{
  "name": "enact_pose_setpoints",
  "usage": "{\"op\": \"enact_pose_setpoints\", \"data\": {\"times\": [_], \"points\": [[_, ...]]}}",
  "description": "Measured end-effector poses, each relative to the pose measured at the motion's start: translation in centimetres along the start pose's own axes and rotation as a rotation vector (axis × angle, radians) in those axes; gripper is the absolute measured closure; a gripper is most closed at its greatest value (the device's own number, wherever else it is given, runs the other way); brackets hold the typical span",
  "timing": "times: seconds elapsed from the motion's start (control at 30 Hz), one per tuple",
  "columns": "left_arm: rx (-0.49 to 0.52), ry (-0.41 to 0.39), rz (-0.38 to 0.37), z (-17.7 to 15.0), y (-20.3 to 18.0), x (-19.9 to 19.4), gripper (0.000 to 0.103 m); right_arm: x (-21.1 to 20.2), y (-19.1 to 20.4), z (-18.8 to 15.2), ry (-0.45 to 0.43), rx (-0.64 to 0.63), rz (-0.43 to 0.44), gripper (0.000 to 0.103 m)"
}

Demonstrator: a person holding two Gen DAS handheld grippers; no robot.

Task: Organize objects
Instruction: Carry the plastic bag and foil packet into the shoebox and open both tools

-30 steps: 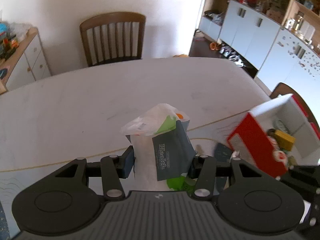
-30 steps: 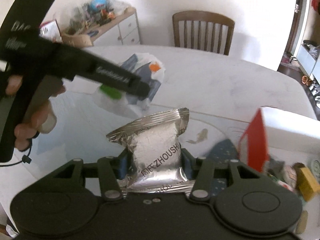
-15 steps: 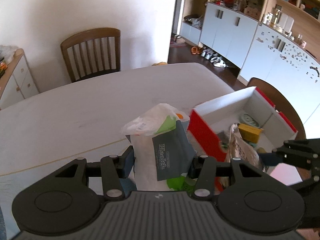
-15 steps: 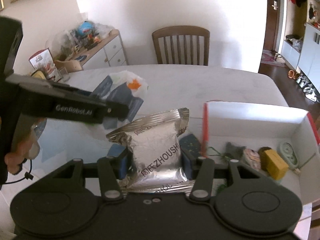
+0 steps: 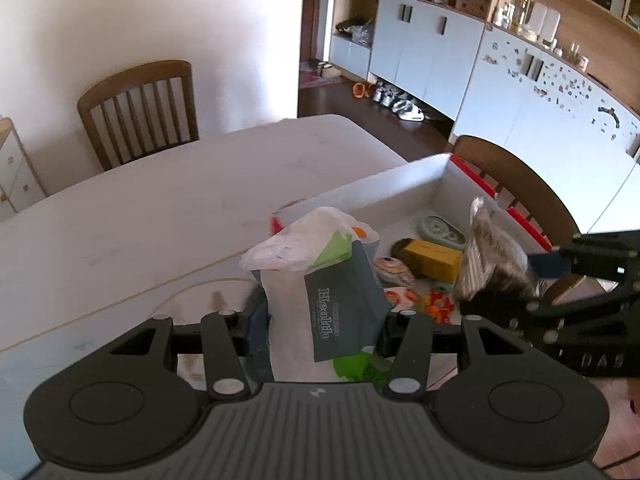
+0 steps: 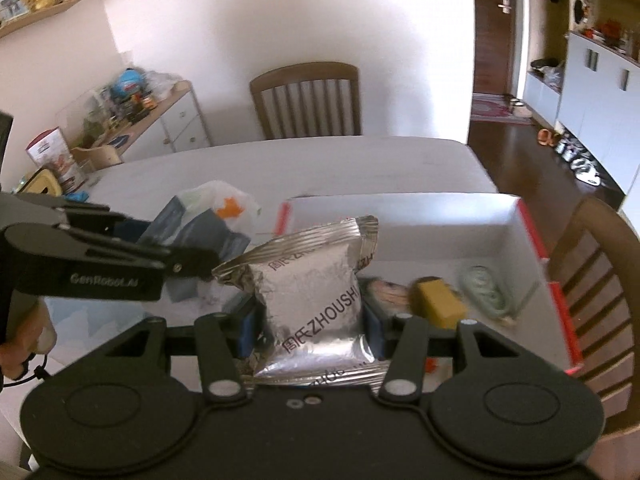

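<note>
My left gripper [image 5: 322, 322] is shut on a white plastic bag [image 5: 304, 256] that carries a grey "Health" packet [image 5: 340, 312] and some green wrapping. My right gripper [image 6: 310, 322] is shut on a silver foil pouch [image 6: 312, 280]. Both hang above the near left corner of a white box with red edges [image 6: 404, 216] on the white table [image 5: 140, 216]. The left gripper with its bag [image 6: 212, 208] shows at the left of the right wrist view. The foil pouch [image 5: 486, 256] shows at the right of the left wrist view, over the box [image 5: 384, 188].
Inside the box lie a yellow block [image 6: 438, 306], a pale green round thing [image 6: 484, 290] and small printed packets [image 5: 394, 272]. Wooden chairs stand at the far table edge [image 6: 308, 100] and behind the box [image 6: 600, 276]. A cluttered sideboard [image 6: 160, 116] is at the left.
Both grippers have swung toward the box with their loads still gripped. The box has come from the right edge of each view to lie under and ahead of them.
</note>
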State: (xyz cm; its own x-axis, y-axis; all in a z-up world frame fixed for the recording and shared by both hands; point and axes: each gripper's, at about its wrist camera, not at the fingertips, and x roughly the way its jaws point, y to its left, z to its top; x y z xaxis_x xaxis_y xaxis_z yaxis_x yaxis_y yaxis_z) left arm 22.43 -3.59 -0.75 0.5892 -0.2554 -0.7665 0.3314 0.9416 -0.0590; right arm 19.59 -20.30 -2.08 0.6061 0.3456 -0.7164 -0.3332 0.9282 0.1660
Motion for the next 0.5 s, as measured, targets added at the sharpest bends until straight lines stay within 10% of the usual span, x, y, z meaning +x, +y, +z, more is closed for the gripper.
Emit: {"op": "enact_pose_setpoints", "data": {"times": [0.5], "points": [[0.033,0.056,-0.008,0.7,-6.5,4.2,0.052,1.0,-8.0,-0.5,0.012,0.021,-0.082,0.053]]}}
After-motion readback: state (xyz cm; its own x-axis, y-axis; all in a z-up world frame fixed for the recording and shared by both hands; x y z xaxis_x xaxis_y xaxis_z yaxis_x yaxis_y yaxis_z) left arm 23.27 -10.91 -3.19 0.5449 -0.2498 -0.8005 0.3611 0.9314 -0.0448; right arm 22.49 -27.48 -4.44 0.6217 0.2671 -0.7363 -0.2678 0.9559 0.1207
